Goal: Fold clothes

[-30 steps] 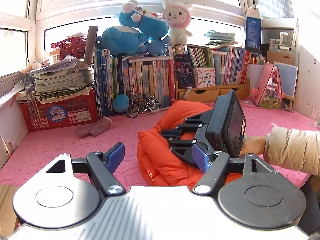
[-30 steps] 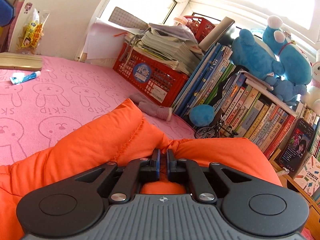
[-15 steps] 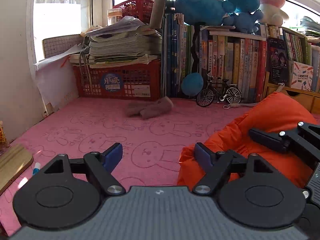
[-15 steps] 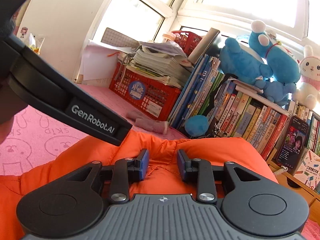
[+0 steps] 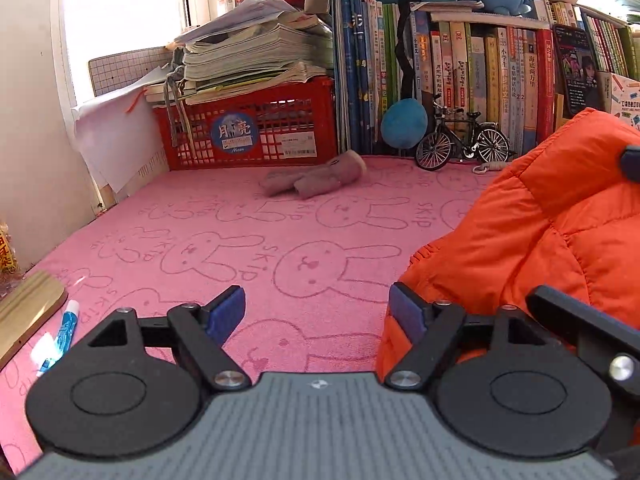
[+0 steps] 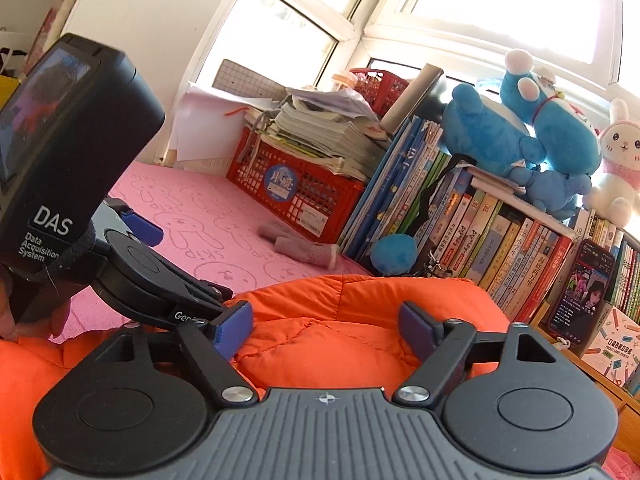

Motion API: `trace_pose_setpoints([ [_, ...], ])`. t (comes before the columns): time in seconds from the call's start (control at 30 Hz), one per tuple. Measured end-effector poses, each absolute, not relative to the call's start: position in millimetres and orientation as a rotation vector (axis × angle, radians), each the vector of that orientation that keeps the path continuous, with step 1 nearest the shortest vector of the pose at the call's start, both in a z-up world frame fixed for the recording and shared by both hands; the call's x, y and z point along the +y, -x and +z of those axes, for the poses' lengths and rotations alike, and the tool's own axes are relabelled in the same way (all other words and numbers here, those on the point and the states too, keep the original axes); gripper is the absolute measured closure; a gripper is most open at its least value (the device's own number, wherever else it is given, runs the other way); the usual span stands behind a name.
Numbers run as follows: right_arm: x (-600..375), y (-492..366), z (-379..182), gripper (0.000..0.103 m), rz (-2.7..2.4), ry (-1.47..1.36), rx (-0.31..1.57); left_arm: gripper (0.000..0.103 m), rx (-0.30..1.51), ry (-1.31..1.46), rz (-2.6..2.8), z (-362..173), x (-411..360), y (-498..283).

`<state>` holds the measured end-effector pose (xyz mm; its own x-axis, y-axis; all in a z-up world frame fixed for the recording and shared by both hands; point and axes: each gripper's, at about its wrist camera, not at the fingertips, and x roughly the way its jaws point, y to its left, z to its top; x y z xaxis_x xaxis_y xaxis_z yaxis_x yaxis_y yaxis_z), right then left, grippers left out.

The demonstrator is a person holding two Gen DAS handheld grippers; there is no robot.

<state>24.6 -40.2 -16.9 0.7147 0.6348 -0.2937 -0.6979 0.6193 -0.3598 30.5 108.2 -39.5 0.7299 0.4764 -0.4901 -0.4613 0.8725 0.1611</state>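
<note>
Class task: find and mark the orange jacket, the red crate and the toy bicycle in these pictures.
orange jacket (image 5: 532, 240): left wrist view, quilted top panel.
red crate (image 5: 276, 120): left wrist view, front lattice wall.
toy bicycle (image 5: 460, 136): left wrist view, frame between the wheels.

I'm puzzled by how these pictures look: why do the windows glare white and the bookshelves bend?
Right wrist view: the window is blown out to white by daylight, and the row of books tilts and curves from the fisheye lens. Left wrist view: the left window is washed out; the pink cloth stays sharp.

Bare pink mat (image 5: 248, 240) left of orange jacket (image 5: 540, 240)
</note>
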Motion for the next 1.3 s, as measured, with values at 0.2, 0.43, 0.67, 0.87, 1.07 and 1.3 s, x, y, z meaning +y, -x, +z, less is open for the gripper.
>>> trace_pose_setpoints([
  [0.2,-138.5,-54.6,1.1,0.000,0.671,0.148,0.379,0.023,0.536,-0.034,0.510,-43.4,108.4,-31.8],
  [0.43,-222.5,-90.8,-45.6,0.000,0.751,-0.409,0.851,0.023,0.538,-0.059,0.497,-43.6,109.6,-40.4],
  [0.67,-199.1,-70.6,-67.1,0.031,0.879,-0.621,1.049,0.024,0.549,-0.115,0.470,-40.8,114.4,-50.0],
  [0.87,-193.0,-19.7,-60.3,0.056,0.892,-0.758,1.120,0.020,0.587,-0.105,0.436,-32.5,139.7,-48.9],
  [1.07,-191.6,-0.1,-82.5,0.059,0.858,-0.901,1.123,0.023,0.411,-0.082,0.652,31.6,158.6,7.7],
  [1.3,-177.6,11.7,-81.5,0.059,0.853,-0.916,1.031,0.017,0.255,-0.196,0.461,33.5,57.2,59.1],
])
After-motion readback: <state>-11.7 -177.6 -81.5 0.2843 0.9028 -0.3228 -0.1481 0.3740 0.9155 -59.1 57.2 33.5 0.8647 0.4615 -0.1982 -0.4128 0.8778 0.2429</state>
